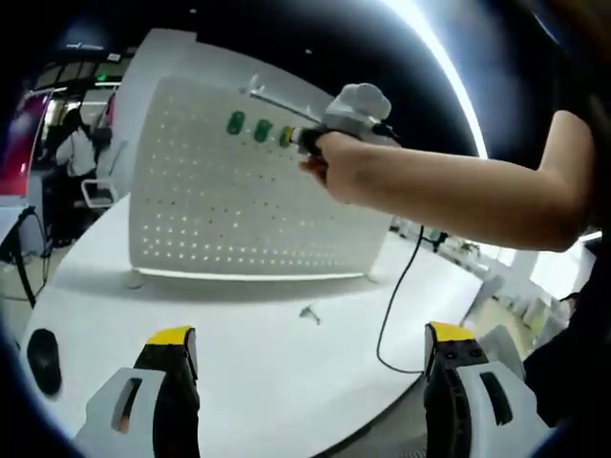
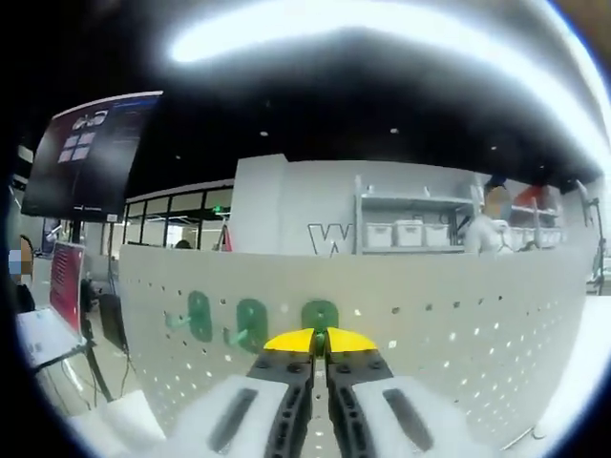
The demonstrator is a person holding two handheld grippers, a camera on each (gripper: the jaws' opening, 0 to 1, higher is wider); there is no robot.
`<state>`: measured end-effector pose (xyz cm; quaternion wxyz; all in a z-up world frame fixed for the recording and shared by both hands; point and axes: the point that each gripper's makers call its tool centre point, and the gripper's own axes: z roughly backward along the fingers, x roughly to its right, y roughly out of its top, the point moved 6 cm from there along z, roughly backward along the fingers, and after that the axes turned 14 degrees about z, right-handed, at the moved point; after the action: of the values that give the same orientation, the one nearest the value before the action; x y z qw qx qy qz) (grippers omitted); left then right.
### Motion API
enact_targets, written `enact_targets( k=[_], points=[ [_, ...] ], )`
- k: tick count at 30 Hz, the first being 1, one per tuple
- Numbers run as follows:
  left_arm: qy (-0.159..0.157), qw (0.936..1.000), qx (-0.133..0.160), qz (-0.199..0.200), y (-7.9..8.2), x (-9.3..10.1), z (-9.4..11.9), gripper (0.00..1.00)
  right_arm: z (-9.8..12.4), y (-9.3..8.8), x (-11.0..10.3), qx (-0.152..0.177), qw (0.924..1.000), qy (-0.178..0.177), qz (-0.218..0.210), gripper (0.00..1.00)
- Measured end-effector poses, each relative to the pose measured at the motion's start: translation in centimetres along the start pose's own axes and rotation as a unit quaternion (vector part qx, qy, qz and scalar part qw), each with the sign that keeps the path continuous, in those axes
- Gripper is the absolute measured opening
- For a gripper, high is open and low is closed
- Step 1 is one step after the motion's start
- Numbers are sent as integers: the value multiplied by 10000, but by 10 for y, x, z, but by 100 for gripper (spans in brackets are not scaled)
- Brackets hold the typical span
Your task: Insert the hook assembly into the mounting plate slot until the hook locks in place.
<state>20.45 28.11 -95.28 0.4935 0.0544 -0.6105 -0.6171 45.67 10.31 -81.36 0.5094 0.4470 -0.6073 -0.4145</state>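
Observation:
A white perforated mounting plate [image 1: 229, 200] stands upright on a white table [image 1: 258, 382]. Two green hook assemblies [image 1: 236, 122] [image 1: 263, 131] hang on its upper part. My right gripper [image 1: 289, 137], held by a person's hand, has its yellow tips pressed to the plate just right of them. In the right gripper view, the right gripper [image 2: 320, 340] is shut, with a third green hook assembly [image 2: 320, 312] at its tips against the plate [image 2: 449, 334], beside the other two [image 2: 199, 315] [image 2: 250, 324]. My left gripper [image 1: 313, 336] is open over the table, nothing between its fingers.
A small loose metal hook [image 1: 309, 313] lies on the table in front of the plate. A black mouse [image 1: 43, 361] sits at the left edge. A black cable [image 1: 393, 305] trails off the right. A monitor [image 2: 91, 153] and shelves with bins [image 2: 410, 232] stand behind.

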Motion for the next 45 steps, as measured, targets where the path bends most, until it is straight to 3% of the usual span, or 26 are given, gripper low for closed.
enact_targets(
  k=[10, 13, 15, 19, 24, 28, 36, 45],
  points=[
    [15, 10000, -37, -9, -1, 0, 0, 100, -2, 2, -1, -148, 9995, 22, 266, 1],
    [27, 10000, -71, -40, -1, 0, 0, 100, -3, 7, 0, -102, 9997, 164, 127, 11],
    [25, 10000, -73, -46, -2, 0, -1, 100, -1, 13, -1, -105, 9995, 269, 84, 12],
    [19, 9999, -97, -65, -2, 0, -1, 100, 5, 30, -4, 151, 9973, 610, 367, 16],
    [-12, 9997, -228, -112, -5, 1, -2, 100, 20, 36, 19, 220, 9965, 685, 429, 16],
    [-41, 9996, -264, -131, -7, 2, -3, 100, 34, 23, 41, 22, 9959, 767, 476, 17],
    [-87, 9995, -264, -141, -7, 4, -2, 100, 84, -32, 82, -776, 9912, 762, 754, 17],
    [-185, 9990, -356, -212, -10, 6, -2, 100, 147, -79, 89, -1425, 9817, 906, 875, 17]
  ],
)
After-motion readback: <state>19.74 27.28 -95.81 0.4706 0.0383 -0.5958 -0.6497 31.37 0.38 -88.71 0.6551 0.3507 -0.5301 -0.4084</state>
